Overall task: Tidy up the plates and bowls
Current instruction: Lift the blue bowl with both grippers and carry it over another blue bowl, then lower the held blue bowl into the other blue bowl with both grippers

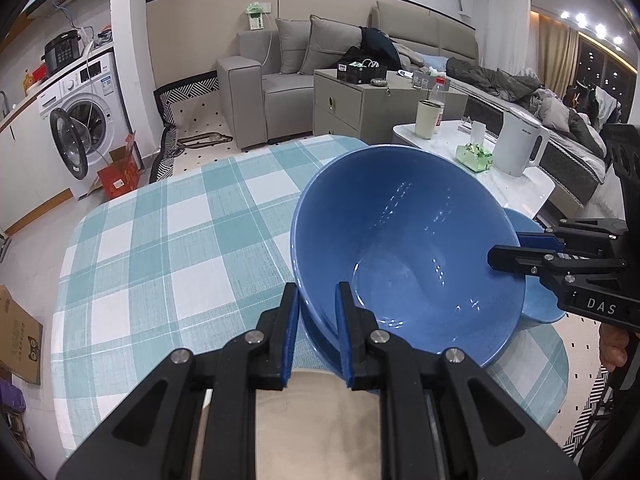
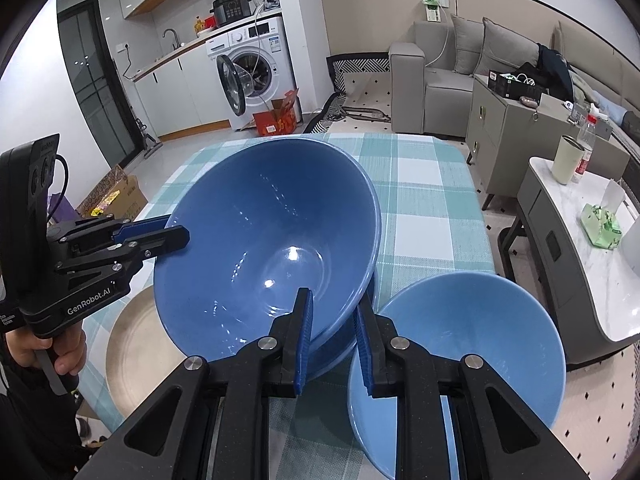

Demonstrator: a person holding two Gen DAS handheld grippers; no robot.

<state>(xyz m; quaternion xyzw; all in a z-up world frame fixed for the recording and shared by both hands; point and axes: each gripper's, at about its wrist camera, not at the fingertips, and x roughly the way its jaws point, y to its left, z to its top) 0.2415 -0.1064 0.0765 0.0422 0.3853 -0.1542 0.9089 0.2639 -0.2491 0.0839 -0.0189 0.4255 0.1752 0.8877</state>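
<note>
The left gripper (image 1: 318, 304) and right gripper (image 2: 334, 312) each have their fingers clamped on the rim of one large glossy blue ceramic bowl (image 2: 264, 240), at its nine and three o'clock. It hangs tilted over the teal-checked worktop (image 1: 160, 240). A smaller pale-blue bowl (image 2: 480, 344) sits just beside it at three o'clock, a beige round plate (image 2: 136, 352) at nine.

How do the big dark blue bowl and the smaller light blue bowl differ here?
The dark blue bowl is larger and deeper in colour than the light blue bowl. The dark blue bowl is tilted, its rim clamped by the left gripper and right gripper; the light blue bowl is ungripped. Both are empty.
</note>
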